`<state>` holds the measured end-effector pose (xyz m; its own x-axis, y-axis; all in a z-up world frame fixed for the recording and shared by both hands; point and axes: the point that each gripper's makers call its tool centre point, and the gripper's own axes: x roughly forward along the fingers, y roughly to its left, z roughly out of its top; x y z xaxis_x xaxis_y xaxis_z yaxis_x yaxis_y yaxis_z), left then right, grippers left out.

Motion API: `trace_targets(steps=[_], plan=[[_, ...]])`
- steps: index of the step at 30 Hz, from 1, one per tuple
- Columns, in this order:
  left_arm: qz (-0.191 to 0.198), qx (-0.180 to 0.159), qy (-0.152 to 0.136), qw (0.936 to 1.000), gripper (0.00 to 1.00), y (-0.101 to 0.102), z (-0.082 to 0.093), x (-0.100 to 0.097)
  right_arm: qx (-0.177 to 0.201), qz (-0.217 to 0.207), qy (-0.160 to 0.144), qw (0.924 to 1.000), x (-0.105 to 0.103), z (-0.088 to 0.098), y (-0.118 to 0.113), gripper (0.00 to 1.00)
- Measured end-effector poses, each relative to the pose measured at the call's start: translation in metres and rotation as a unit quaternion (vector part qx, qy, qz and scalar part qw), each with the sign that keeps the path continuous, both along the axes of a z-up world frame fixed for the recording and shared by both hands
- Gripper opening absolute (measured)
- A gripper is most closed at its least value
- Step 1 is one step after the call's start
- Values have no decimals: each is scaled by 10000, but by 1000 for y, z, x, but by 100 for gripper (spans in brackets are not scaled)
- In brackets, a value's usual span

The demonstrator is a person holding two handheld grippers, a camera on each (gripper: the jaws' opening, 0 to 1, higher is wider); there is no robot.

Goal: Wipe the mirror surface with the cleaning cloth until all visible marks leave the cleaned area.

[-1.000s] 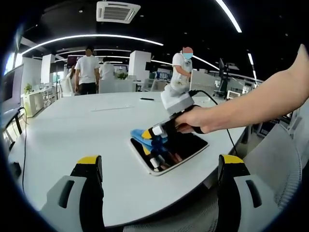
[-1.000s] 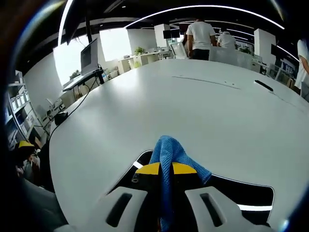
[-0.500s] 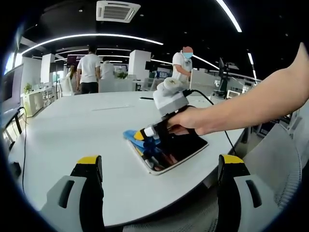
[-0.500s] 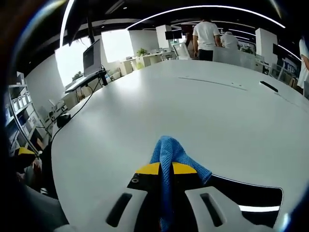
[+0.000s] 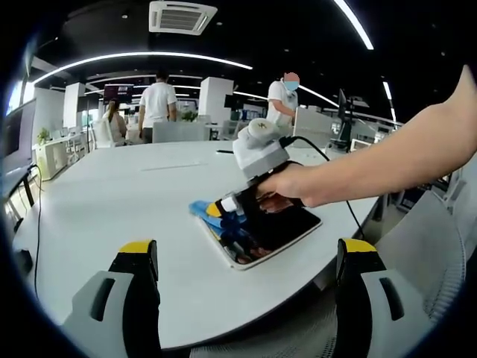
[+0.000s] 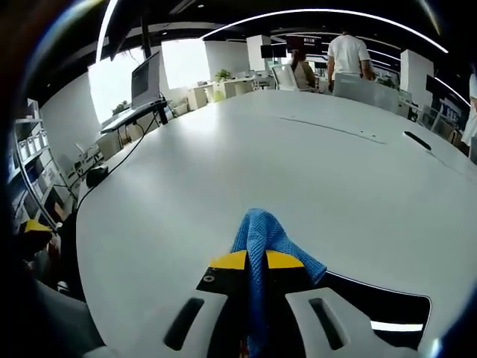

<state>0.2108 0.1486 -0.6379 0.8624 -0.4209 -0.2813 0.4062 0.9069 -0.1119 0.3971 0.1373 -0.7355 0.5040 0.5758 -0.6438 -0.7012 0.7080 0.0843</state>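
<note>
We see a big white table (image 5: 112, 201) across the middle of both views. In the left gripper view the mirror (image 5: 277, 233) lies flat at centre right of the frame, near the table's near edge — a dark rectangular slab with a pale rim. In the right gripper view the mirror (image 6: 373, 302) runs along the lower right, dark and glossy.

A person's hand (image 5: 287, 186) comes in from the right of the left gripper view and holds the right gripper (image 5: 223, 209) down at the mirror's left end. That gripper is clamped on the blue cleaning cloth (image 5: 203, 209), which spills over the mirror's left edge onto the table. In the right gripper view the cleaning cloth (image 6: 262, 235) bunches up at lower centre, pinched between the yellow-tipped jaws.

The left gripper (image 5: 246, 257) sits at the bottom of its own view, jaws spread wide, nothing between them — well apart from the mirror.

People stand at the far top of both views.
</note>
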Motion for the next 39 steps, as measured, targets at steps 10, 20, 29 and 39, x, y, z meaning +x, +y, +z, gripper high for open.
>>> trace_targets(steps=[10, 20, 29, 39], plan=[[-14, -4, 15, 10000, 99, -1, 0, -1, -128, 192, -39, 9997, -5, 0, 0, 1], [-26, -9, 16, 10000, 99, -1, 1, -1, -92, 273, 44, 9996, -12, 0, -2, 1], [-22, -6, 24, 10000, 99, -1, 0, -1, -101, 344, 50, 9993, -26, 1, -2, 1], [-30, -16, 13, 10000, 99, -2, 0, -1, -41, 379, 79, 9992, -38, -1, -5, 1]])
